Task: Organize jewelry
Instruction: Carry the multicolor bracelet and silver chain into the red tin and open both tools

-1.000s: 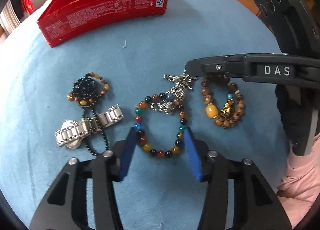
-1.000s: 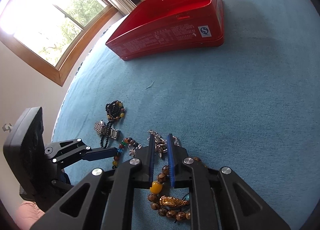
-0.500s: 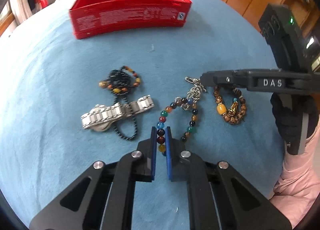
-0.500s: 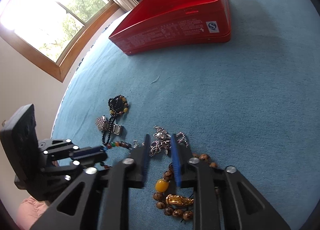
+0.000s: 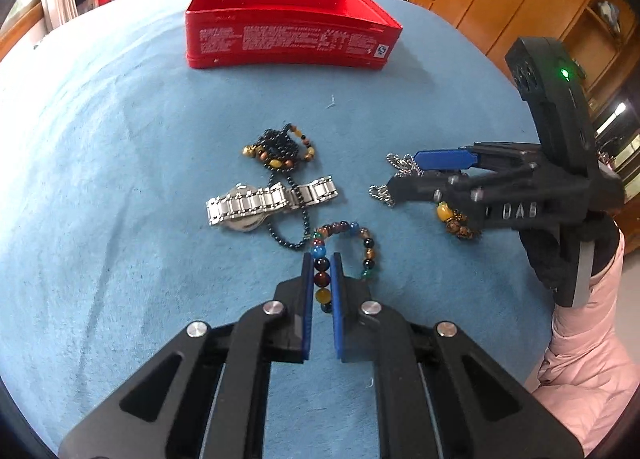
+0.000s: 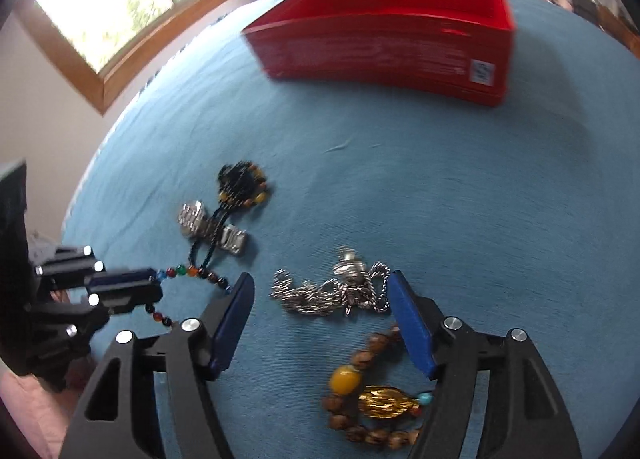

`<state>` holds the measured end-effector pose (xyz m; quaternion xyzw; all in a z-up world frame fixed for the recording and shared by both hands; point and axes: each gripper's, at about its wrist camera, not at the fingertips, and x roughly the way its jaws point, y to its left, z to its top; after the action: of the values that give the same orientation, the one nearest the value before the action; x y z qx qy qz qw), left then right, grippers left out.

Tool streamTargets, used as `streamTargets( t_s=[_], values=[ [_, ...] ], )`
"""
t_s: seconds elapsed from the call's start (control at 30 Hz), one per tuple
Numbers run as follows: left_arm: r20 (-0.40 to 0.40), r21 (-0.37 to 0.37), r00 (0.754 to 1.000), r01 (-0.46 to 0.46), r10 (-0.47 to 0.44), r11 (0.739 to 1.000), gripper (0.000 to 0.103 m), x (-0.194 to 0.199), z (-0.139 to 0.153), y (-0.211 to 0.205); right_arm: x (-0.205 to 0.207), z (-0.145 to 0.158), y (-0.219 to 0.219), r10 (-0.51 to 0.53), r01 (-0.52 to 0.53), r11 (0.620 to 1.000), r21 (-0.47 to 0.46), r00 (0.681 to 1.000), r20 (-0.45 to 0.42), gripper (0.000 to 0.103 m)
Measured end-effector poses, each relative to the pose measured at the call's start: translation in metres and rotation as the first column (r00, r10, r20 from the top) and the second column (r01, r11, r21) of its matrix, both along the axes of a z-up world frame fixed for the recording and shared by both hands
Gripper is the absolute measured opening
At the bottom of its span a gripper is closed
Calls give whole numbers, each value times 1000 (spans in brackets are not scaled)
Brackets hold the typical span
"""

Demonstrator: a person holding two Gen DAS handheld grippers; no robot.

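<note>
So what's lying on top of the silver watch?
A black bead necklace crosses over the silver watch band. The watch face is turned down against the blue cloth, so it can't be seen.

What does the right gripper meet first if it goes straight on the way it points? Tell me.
Most likely the silver chain: it lies on the blue cloth just ahead, between the open tips of the right gripper, whose jaws have just been opening. Depth is hard to judge; it might touch cloth first.
</note>
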<state>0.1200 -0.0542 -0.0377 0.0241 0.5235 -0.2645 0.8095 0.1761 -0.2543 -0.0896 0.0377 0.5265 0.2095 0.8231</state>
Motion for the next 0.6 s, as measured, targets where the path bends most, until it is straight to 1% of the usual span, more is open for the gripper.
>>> streamTargets(
  t_s=[0.17, 0.23, 0.33, 0.37, 0.4, 0.47, 0.5, 0.6],
  values=[
    [-3, -13, 1000, -8, 8, 1000, 6, 5, -2, 2, -10, -3, 19, 39, -36, 995, -94, 999, 32, 70],
    [-3, -17, 1000, -9, 8, 1000, 6, 6, -2, 2, -14, -5, 22, 38, -31, 992, -125, 998, 51, 67],
    [-6, -20, 1000, -12, 12, 1000, 6, 4, -1, 3, -20, -6, 22, 16, -1, 984, -177, 996, 84, 50],
    [-6, -21, 1000, -13, 12, 1000, 6, 3, 0, 3, -21, -6, 20, 6, 10, 984, -180, 996, 88, 39],
    [-6, -22, 1000, -14, 14, 1000, 6, 4, 0, 3, -21, -6, 17, -3, 18, 985, -173, 996, 86, 31],
    [-4, -23, 1000, -16, 16, 1000, 6, 3, 1, 3, -19, -6, 9, -25, 35, 989, -143, 997, 73, 24],
    [1, -22, 1000, -19, 19, 1000, 6, 3, 1, 3, -18, -6, 5, -34, 42, 991, -126, 997, 67, 22],
    [6, -23, 1000, -22, 23, 999, 6, 2, 4, 3, -16, -4, -5, -54, 57, 996, -65, 997, 47, 20]
  ],
)
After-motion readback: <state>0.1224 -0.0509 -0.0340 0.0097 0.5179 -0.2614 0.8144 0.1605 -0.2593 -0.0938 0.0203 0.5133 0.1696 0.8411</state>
